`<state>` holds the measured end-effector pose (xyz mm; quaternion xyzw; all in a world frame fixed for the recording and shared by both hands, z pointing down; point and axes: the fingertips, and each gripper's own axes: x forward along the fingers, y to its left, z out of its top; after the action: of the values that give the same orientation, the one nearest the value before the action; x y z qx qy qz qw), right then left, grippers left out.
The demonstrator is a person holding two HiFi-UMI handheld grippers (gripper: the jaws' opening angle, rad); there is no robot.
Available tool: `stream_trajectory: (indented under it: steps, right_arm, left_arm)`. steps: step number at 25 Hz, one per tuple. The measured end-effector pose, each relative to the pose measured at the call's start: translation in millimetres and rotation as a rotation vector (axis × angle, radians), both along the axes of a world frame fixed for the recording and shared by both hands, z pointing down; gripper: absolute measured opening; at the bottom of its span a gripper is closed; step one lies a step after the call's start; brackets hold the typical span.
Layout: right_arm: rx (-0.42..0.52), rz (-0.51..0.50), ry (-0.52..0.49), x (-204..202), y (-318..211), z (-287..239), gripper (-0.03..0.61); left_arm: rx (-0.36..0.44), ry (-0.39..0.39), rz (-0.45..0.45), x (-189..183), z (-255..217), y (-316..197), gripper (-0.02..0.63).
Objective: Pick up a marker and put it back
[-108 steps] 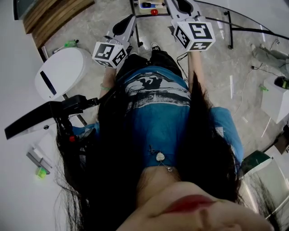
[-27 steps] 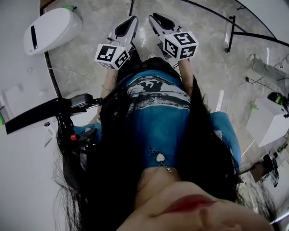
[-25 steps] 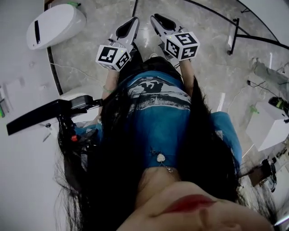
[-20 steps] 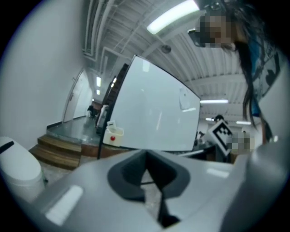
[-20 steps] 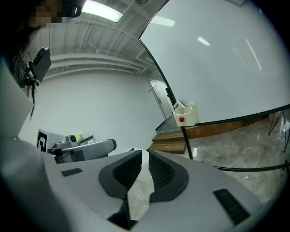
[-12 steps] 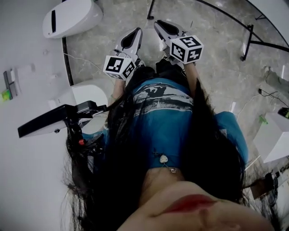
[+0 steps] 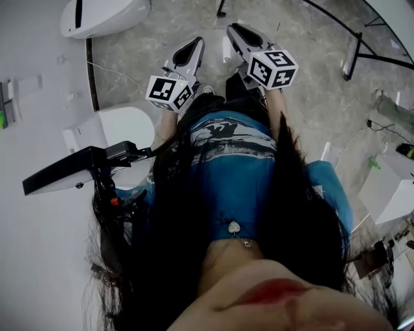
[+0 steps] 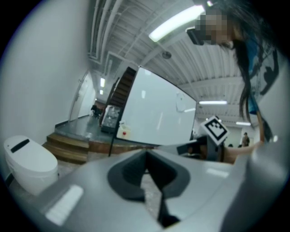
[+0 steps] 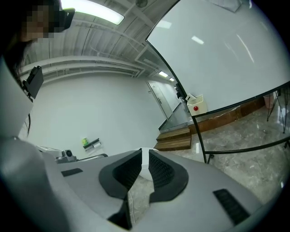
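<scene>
A little shelf (image 7: 11,102) hangs on the white wall, far left of both tools. A small green thing (image 9: 85,142) on it may be the marker, but it is too small to tell. The left tool (image 8: 145,154), jaws together and empty, looks nearer the shelf. The right tool (image 9: 145,152) shows a thin gap and holds nothing.

Looking down on a grey marble floor (image 7: 310,97), with a white oval unit (image 7: 103,14) lying at the upper left and a black tube frame (image 7: 353,52) crossing the upper right. Wearing a blue printed shirt (image 7: 233,174), a small pendant (image 7: 233,227) hanging at the neck. Facing a large whiteboard (image 8: 154,113) standing near wooden steps (image 8: 68,147), under a ceiling light (image 8: 176,22) glowing overhead.
</scene>
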<state>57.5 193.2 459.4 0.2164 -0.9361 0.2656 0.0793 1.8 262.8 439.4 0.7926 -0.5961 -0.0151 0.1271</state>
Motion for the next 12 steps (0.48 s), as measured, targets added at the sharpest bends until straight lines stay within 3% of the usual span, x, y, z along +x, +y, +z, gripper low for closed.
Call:
stream_trajectory:
  steps: [6,12]
  right_arm:
    - [-0.033,0.072,0.007,9,44,16,0.052]
    - [-0.007,0.142,0.022,20,133,9,0.052]
  left_arm:
    - [-0.033,0.019,0.06,-4,20,29,0.002]
    - [-0.004,0.059,0.131,4,18,101,0.002]
